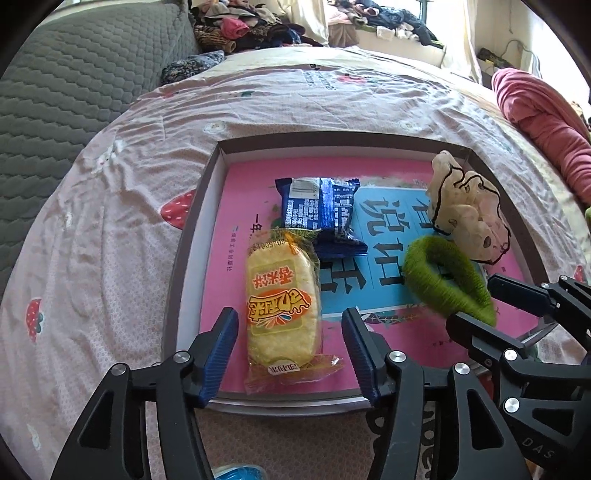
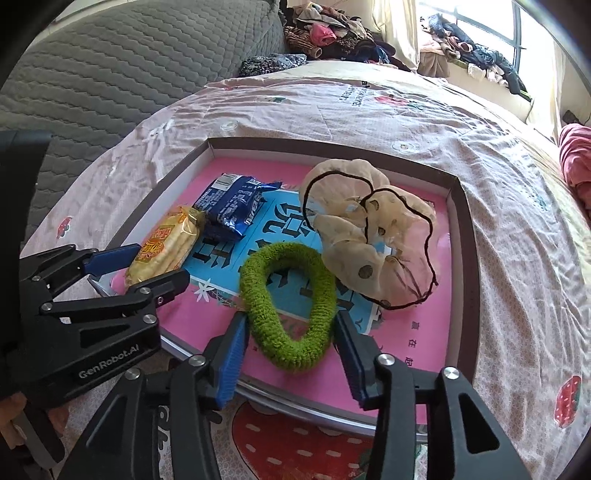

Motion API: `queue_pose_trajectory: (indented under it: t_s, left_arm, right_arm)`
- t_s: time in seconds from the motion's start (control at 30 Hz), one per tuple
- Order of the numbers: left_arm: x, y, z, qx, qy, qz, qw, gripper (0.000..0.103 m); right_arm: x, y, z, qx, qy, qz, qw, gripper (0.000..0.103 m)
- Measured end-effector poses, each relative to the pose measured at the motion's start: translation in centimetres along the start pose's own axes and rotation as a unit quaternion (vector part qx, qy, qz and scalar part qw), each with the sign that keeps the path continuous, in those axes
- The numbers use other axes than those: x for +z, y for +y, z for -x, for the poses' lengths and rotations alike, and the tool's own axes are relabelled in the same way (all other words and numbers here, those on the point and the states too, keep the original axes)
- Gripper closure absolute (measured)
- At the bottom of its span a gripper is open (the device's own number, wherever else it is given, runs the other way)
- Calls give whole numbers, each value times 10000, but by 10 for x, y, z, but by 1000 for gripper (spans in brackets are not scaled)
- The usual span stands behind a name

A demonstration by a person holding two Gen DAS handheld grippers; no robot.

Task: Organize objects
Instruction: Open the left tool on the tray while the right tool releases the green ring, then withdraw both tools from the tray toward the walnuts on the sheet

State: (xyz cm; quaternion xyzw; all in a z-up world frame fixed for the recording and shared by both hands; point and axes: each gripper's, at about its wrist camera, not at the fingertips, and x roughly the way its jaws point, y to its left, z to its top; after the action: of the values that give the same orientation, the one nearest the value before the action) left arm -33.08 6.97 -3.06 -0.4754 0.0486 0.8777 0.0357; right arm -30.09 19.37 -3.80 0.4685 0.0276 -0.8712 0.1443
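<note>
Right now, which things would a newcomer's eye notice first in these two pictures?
First, the shallow tray with its bright pink lining, lying on the strawberry-print bedsheet. Inside it, the yellow snack packet lies between the open left gripper, and the fuzzy green hair tie lies between the open right gripper. A beige scrunchie lies behind the hair tie.

home bedroom: bed under pink strawberry-print sheet [image 1: 122, 236], grey quilted headboard [image 1: 74, 85] behind, heaps of clothes [image 2: 332, 33] along bright window [image 2: 532, 40], pale curtain [image 1: 314, 18], rumpled pink blanket [image 1: 546, 122] at bedside.
</note>
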Motion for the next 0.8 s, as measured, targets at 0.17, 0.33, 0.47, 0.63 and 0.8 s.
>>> queue_pose_trajectory:
  t_s: [0.17, 0.33, 0.47, 0.63, 0.8]
  left_arm:
    - [0, 3, 5, 36, -19, 86, 10000, 33]
    - [-1, 9, 14, 83, -44, 120, 9999, 29]
    - [-2, 12, 23, 200, -77, 112, 9997, 25]
    - [-4, 15, 39, 311, -122, 98, 9994, 24]
    - [-8, 18, 62, 405, -175, 110, 9990, 23]
  right_arm:
    - [0, -3, 2, 47, 46, -89, 9999, 47]
    - [1, -5, 11, 77, -28, -160, 9998, 43]
    - [3, -3, 20, 108, -97, -200, 9997, 36]
    - [5, 1, 34, 117, -163, -222, 9996, 29]
    - [7, 6, 63, 91, -374, -292, 9988, 22]
